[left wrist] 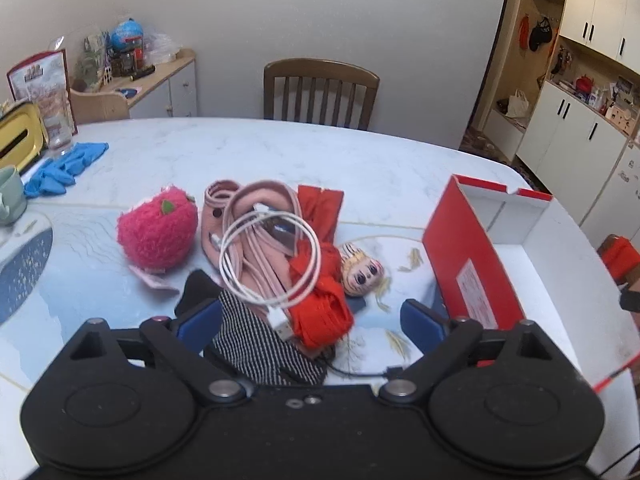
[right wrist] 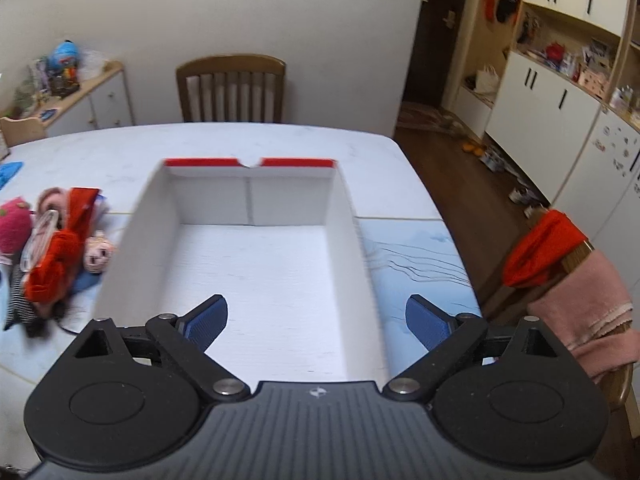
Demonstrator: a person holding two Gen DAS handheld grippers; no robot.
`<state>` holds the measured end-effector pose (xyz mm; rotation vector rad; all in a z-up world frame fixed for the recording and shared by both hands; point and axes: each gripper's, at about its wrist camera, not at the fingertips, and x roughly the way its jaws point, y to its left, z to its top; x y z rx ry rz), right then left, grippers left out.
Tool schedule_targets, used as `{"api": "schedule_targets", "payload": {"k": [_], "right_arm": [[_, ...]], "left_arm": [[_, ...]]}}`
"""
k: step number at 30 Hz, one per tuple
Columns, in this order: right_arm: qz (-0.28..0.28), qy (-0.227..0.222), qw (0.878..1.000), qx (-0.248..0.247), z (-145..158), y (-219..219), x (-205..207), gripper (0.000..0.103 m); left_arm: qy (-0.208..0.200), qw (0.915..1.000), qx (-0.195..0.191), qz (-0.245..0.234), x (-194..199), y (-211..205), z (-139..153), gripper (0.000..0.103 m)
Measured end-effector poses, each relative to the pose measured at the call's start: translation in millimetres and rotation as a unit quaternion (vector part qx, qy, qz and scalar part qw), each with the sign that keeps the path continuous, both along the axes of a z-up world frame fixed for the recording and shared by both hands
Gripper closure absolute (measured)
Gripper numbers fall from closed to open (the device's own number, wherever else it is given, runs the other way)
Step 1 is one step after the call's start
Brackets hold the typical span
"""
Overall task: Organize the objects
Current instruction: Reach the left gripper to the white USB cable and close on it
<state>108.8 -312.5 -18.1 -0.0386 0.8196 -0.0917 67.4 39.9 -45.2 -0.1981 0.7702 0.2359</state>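
The left claw [left wrist: 310,320] hangs low over a heap of loose things on the desk [left wrist: 360,160], its jaws spread wide and gripping nothing, with a black-and-white striped cloth [left wrist: 260,348] lying between them. Just beyond lie a coiled white cable [left wrist: 272,256] on a pink strap [left wrist: 256,216], a red cloth [left wrist: 320,292], a small doll head [left wrist: 362,272] and a fuzzy pink strawberry plush [left wrist: 158,232]. The red box [right wrist: 256,264] stands to the right of the heap, white inside and holding nothing so far. The right claw [right wrist: 316,320] hovers over the box's near end, jaws also wide apart and empty. The sorting looks barely begun: the step in hand seems to be the first pick from the heap. The next move likely calls for the left claw to settle on one item, probably the striped cloth, and close without dragging the cable along.
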Motion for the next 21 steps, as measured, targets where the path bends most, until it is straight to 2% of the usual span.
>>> {"api": "schedule_targets", "payload": {"k": [3,6,12,16,17,18,21], "right_arm": [[-0.003,0.014,1.0,-0.002,-11,-12,10,0.01],[-0.002,0.029,1.0,-0.009,-20,-21,19,0.016],[-0.009,0.068,0.998,0.01,-38,-38,36,0.034],[-0.011,0.086,0.996,0.021,-47,-44,44,0.045],[-0.009,0.089,0.996,0.022,-48,-45,46,0.051],[-0.006,0.092,0.995,0.025,-50,-46,47,0.052],[0.002,0.096,0.995,0.023,-52,-46,49,0.06]], "left_arm": [[0.0,0.9999,0.011,-0.005,13,-1,-2,0.012],[0.006,0.9997,0.02,-0.008,27,-1,-7,0.016],[0.035,0.9986,0.04,-0.003,58,4,-22,0.022],[0.048,0.9981,0.038,0.007,77,11,-30,0.026],[0.051,0.998,0.037,0.01,82,13,-32,0.028],[0.056,0.9978,0.034,0.014,86,16,-33,0.034],[0.063,0.9973,0.026,0.026,96,24,-37,0.04]]}}
